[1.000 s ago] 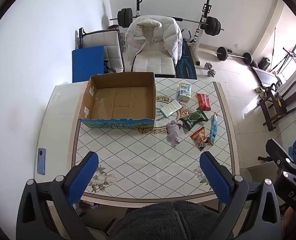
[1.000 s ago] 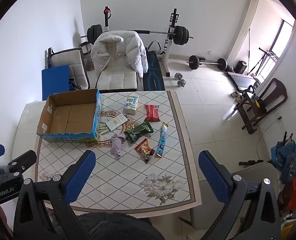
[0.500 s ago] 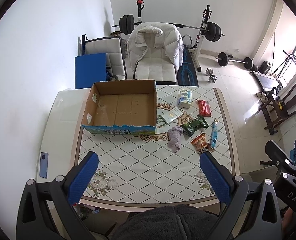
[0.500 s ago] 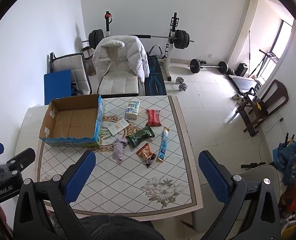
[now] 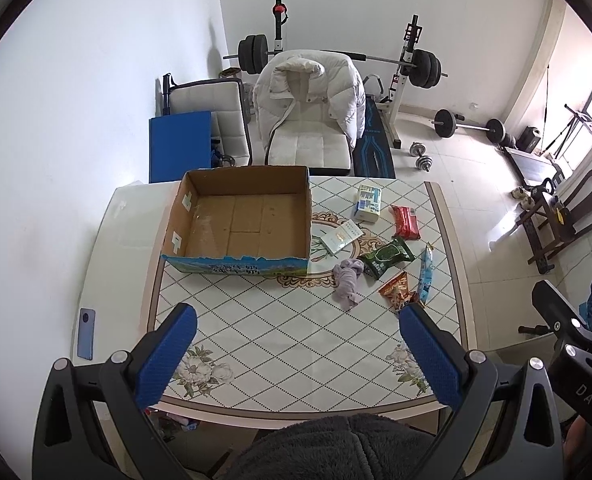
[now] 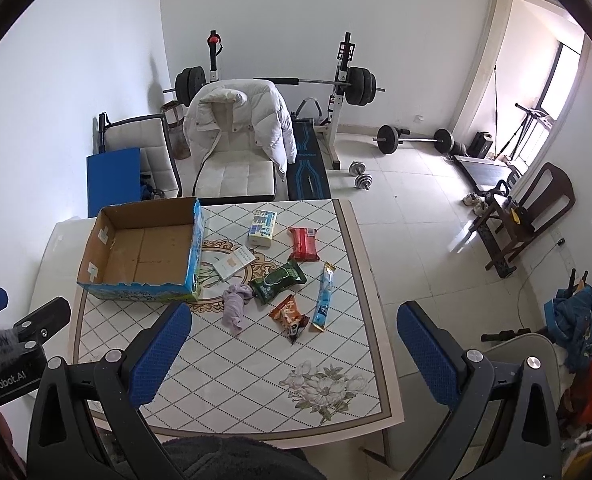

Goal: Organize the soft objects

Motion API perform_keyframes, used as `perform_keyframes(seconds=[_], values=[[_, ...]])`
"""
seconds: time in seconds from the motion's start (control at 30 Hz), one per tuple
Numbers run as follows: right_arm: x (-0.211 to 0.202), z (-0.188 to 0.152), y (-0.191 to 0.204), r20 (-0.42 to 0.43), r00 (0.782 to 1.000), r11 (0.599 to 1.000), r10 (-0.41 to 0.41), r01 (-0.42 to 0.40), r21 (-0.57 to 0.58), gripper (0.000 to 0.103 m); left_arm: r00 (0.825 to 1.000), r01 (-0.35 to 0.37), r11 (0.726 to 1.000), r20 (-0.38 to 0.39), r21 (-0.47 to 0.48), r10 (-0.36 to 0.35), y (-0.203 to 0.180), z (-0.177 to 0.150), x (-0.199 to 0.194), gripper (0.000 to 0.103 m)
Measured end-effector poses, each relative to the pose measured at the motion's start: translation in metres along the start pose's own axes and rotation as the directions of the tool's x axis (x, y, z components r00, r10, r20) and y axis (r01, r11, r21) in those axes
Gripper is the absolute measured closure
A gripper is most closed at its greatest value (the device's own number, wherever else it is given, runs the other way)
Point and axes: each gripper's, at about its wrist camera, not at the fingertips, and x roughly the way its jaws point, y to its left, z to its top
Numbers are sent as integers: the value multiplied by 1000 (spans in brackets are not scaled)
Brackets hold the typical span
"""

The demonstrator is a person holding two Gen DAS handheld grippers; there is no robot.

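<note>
An open, empty cardboard box [image 5: 239, 220] [image 6: 143, 248] sits at the table's far left. Soft packs lie to its right: a crumpled purple cloth [image 5: 348, 282] [image 6: 235, 306], a green wipes pack [image 5: 386, 258] [image 6: 277, 282], a red pack [image 5: 406, 222] [image 6: 304, 243], a white-blue tissue pack [image 5: 368, 202] [image 6: 261, 229], an orange snack bag [image 5: 396, 292] [image 6: 289, 314], a blue tube pack [image 5: 426, 272] [image 6: 324, 296] and a flat white packet [image 5: 340, 236] [image 6: 232, 263]. My left gripper [image 5: 296, 354] and right gripper [image 6: 291, 352] are both open and empty, high above the table's near edge.
The tiled table [image 5: 279, 344] has a phone [image 5: 85, 334] on its white left extension. A chair with a white jacket [image 5: 310, 116], a blue board [image 5: 179, 146], a weight bench and dumbbells stand beyond the table. A wooden chair [image 6: 524, 224] is at right.
Both grippers have risen and drawn back from the table, so the table and its objects look smaller and lower. Nothing on the table has moved.
</note>
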Motion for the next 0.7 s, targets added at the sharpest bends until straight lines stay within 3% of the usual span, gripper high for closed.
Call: perform_keyframes(seconds=[0.7], values=[[2,0,4,16,1000,1000,16,-16,-9,0,1000,-3,1000,7,-2,3,1,0,1,0]])
